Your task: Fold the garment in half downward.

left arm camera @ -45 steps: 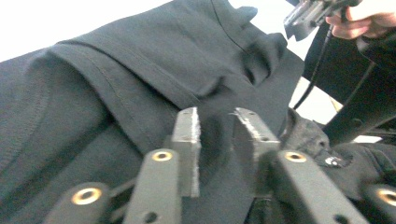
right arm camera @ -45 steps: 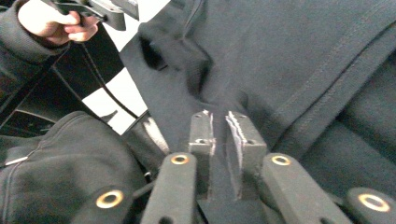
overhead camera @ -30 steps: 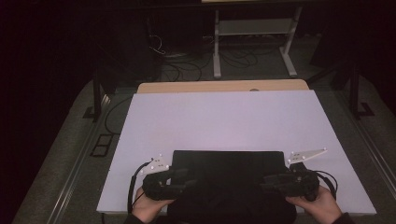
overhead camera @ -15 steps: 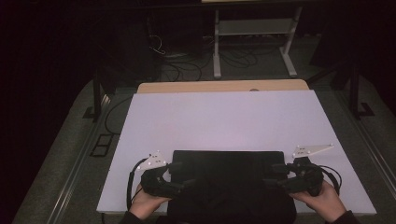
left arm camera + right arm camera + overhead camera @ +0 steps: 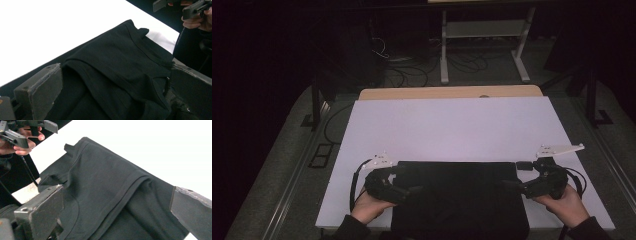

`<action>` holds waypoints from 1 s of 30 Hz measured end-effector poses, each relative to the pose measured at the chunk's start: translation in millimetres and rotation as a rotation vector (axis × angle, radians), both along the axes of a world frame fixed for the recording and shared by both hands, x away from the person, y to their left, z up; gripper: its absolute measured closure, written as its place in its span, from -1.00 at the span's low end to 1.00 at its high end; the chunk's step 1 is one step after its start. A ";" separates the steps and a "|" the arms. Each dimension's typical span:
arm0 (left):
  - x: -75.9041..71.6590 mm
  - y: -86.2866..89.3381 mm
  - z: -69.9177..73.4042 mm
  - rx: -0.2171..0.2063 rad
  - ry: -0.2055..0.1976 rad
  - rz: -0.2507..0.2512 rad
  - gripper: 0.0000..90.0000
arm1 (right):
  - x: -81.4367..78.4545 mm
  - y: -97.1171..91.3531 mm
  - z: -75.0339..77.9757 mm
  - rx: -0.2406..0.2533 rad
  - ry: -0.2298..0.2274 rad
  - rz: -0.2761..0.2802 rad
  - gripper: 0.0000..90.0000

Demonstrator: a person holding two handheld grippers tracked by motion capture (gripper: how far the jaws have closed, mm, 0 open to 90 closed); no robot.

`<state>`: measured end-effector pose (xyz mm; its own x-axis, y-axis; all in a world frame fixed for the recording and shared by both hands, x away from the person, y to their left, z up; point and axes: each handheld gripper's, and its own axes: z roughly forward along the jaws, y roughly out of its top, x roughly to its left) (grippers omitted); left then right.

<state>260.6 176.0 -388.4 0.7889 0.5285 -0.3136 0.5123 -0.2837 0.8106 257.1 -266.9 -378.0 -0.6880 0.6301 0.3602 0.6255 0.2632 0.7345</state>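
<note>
A black folded garment (image 5: 457,195) lies flat at the near edge of the white table (image 5: 452,125). My left gripper (image 5: 404,187) is at its left side and my right gripper (image 5: 514,185) at its right side, each held in a hand. In the left gripper view the jaws have just been opening and stand wide apart over a hemmed fold of the garment (image 5: 120,57), with the pads off the cloth. The right gripper view is the same: wide jaws that have just been opening, clear of the garment (image 5: 107,175). The other hand's gripper (image 5: 195,7) (image 5: 22,130) shows farther off in each view.
A wooden board (image 5: 452,92) edges the far side of the table. Beyond it on the dark floor stand a white metal frame (image 5: 482,45) and loose cables (image 5: 397,60). A black post (image 5: 316,100) stands at the far left corner.
Both hands have drawn outward from the garment's sides, the right one more, and risen slightly. The jaws of both grippers stand wider. The garment lies as before.
</note>
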 end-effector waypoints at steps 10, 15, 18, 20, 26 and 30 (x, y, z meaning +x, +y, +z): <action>16.4 0.1 10.7 0.017 -0.036 -0.020 -1.00 | 16.1 -5.3 6.3 -0.022 -0.013 -0.002 -1.00; 24.4 5.0 8.1 0.019 -0.032 0.002 -1.00 | 21.3 -5.0 4.8 -0.039 -0.015 0.003 -1.00; 28.7 7.0 5.6 0.020 -0.023 0.017 -1.00 | 24.4 -4.8 3.7 -0.049 -0.011 0.002 -1.00; 32.5 8.4 3.4 0.023 -0.011 0.027 -1.00 | 26.8 -5.2 2.4 -0.054 -0.015 0.006 -1.00; 40.3 10.8 -1.5 0.032 -0.001 0.022 -1.00 | 33.4 -5.9 -0.8 -0.060 -0.012 0.004 -1.00; 44.4 12.9 -4.4 0.049 -0.007 0.026 -1.00 | 37.5 -7.1 -2.7 -0.062 -0.014 0.000 -1.00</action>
